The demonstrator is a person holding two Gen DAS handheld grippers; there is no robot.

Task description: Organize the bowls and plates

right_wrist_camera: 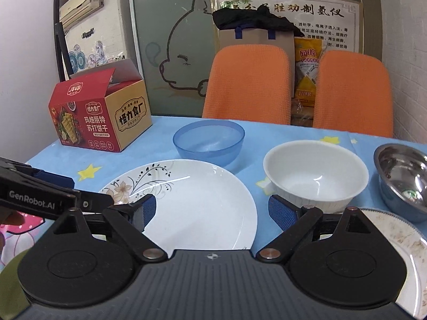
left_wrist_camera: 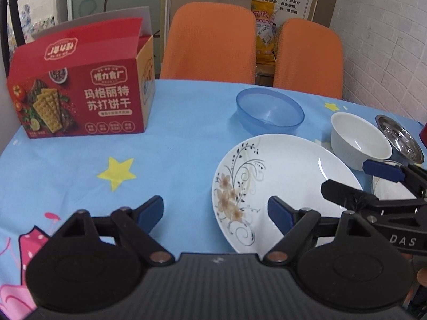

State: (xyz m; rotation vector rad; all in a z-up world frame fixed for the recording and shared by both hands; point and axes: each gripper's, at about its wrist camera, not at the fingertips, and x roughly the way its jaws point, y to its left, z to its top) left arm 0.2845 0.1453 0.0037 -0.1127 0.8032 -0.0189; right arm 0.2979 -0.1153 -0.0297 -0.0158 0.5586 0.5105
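A white plate with a flower pattern (left_wrist_camera: 288, 176) (right_wrist_camera: 202, 202) lies on the blue star tablecloth. Behind it stands a clear blue bowl (left_wrist_camera: 269, 112) (right_wrist_camera: 208, 141). To its right are a white bowl (left_wrist_camera: 357, 140) (right_wrist_camera: 315, 176), a steel bowl (left_wrist_camera: 400, 138) (right_wrist_camera: 403, 178) and a soiled white plate (left_wrist_camera: 392, 190) (right_wrist_camera: 400, 242). My left gripper (left_wrist_camera: 216, 212) (right_wrist_camera: 85, 192) hovers open at the flowered plate's left rim, nothing between its pads. My right gripper (right_wrist_camera: 214, 212) (left_wrist_camera: 349, 177) hovers open over the same plate's near right part, holding nothing.
A red cracker box (left_wrist_camera: 80, 90) (right_wrist_camera: 98, 117) with its flap open stands at the table's far left. Two orange chair backs (left_wrist_camera: 210, 42) (right_wrist_camera: 352, 93) line the far edge. A white brick wall (left_wrist_camera: 387, 40) closes the right side.
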